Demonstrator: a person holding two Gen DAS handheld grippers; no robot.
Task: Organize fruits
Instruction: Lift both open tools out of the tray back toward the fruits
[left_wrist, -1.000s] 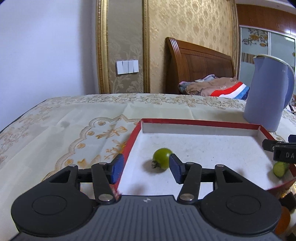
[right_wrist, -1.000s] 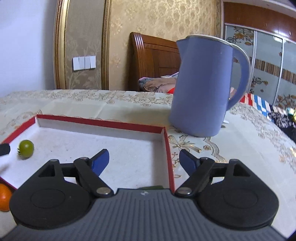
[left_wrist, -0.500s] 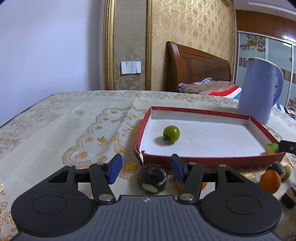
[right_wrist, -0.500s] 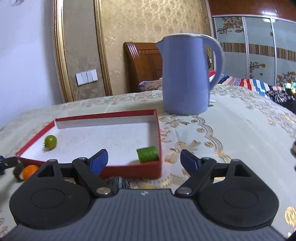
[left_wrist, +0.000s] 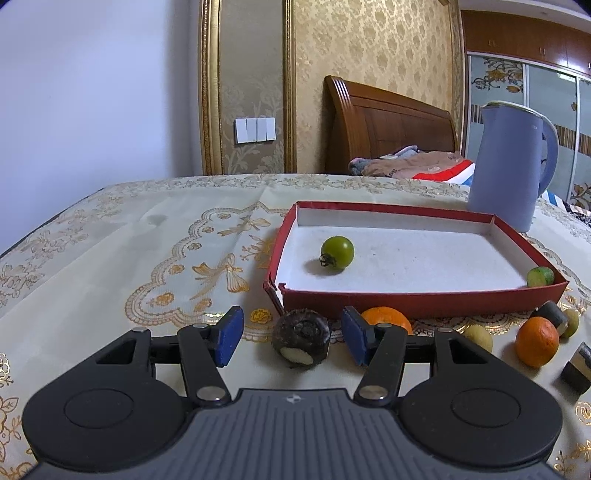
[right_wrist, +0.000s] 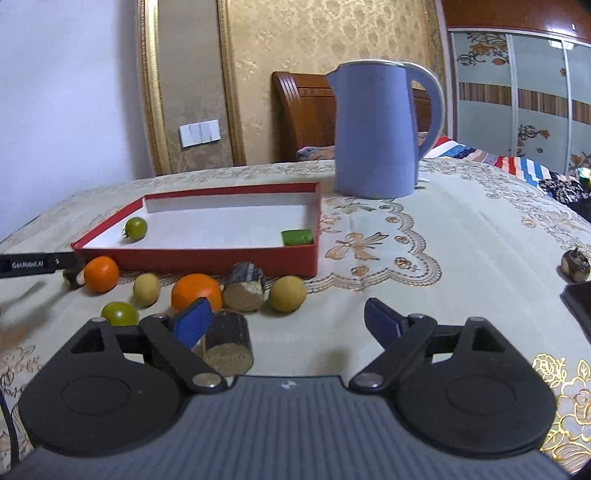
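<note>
Left gripper (left_wrist: 291, 339): held spread, nothing pinched; a dark round piece (left_wrist: 301, 341) is framed between the blue pads without contact, seemingly lined up as the next pick.
Right gripper (right_wrist: 288, 321): jaws opening, nothing between them; a dark cut cylinder (right_wrist: 229, 345) lies just beside the left pad.
Loose fruit: two oranges (right_wrist: 195, 291) (right_wrist: 101, 273), pale yellow fruits (right_wrist: 287, 294), a green tomato (right_wrist: 119, 313) and a cut chunk (right_wrist: 244, 287) are scattered on the tablecloth (right_wrist: 424, 295) near the box front, not yet sorted.
Red box (left_wrist: 417, 301): set within reach as the collecting tray; a green tomato (left_wrist: 337, 252) and a green piece (right_wrist: 296, 236) are held inside, well apart.
Kettle (right_wrist: 380, 129): stood behind the box, uninvolved.
</note>
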